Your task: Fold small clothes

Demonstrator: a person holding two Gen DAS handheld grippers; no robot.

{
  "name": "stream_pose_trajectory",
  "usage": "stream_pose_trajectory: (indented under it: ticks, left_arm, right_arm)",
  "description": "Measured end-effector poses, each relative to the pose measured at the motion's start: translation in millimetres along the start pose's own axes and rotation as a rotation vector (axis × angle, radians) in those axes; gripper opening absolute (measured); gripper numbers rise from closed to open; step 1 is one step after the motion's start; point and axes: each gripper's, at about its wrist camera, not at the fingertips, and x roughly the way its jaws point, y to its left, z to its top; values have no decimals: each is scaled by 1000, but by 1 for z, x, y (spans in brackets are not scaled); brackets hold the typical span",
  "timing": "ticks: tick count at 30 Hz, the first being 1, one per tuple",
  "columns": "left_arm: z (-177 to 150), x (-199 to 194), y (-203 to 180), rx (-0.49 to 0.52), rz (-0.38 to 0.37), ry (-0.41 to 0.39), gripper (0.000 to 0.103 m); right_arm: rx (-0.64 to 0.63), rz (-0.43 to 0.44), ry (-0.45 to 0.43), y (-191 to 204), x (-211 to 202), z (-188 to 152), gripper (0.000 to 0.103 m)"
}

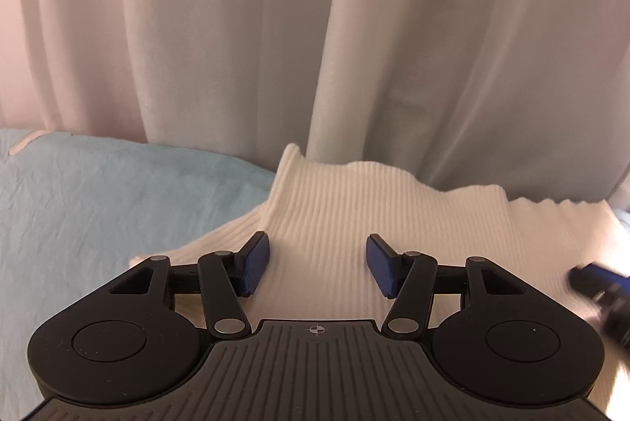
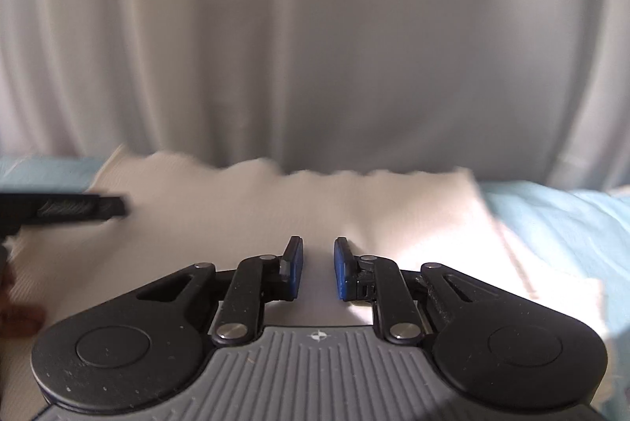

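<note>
A white ribbed knit garment [image 1: 338, 208] lies on a light blue sheet [image 1: 98, 192]. My left gripper [image 1: 318, 263] hovers over its left part with the blue pads wide apart and nothing between them. The right gripper shows blurred at the right edge of the left wrist view [image 1: 602, 287]. In the right wrist view the same garment [image 2: 275, 208] spreads across the sheet [image 2: 559, 224]. My right gripper [image 2: 318, 269] is over its middle, jaws partly open with a narrow gap, holding nothing. The left gripper appears blurred at the left edge of that view [image 2: 67, 210].
Pale curtains [image 1: 275, 27] hang right behind the bed and touch the garment's far edge. The curtains also fill the back of the right wrist view [image 2: 315, 47]. Blue sheet extends to the left and right of the garment.
</note>
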Motion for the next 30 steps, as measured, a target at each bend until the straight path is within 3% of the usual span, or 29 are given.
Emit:
stream_pose_trajectory:
  ticks: [1, 3, 5, 7, 11, 13, 17, 22, 24, 25, 27, 30]
  left_arm:
    - [0, -1, 1, -3, -4, -1, 60]
    - [-1, 0, 5, -17, -15, -4, 60]
    - [-2, 0, 7, -27, -18, -11, 59]
    - [-3, -4, 6, -36, -4, -12, 59]
    - [-3, -3, 15, -90, 11, 19, 63]
    - [-3, -8, 18, -85, 9, 28, 63]
    - [-11, -16, 29, -97, 18, 17, 63]
    - [-17, -35, 45, -126, 61, -12, 62]
    - [-21, -48, 53, -131, 79, -40, 70]
    - [-24, -56, 62, -154, 89, -39, 79]
    - [-29, -65, 83, -229, 64, -13, 79]
    - [-38, -78, 119, -420, -49, 51, 79]
  right_arm:
    - [4, -45, -9, -9, 0, -1, 2]
    - [74, -25, -22, -37, -5, -2, 0]
    - [76, -172, -10, -53, -7, -5, 0]
    - [177, -129, -19, -70, -11, -7, 0]
    - [37, -173, -6, -42, -14, -6, 0]
    - [30, -119, -23, -33, -28, -5, 7]
    - [5, -14, -29, -16, -53, -21, 10]
    - [-54, -126, -36, -31, -61, -38, 11]
    - [-14, -178, -25, -44, -69, -39, 11]
    - [7, -201, -18, -47, -72, -39, 16]
    - [45, -223, -9, -53, -89, -42, 24]
    - [100, -162, -2, -49, -113, -45, 24]
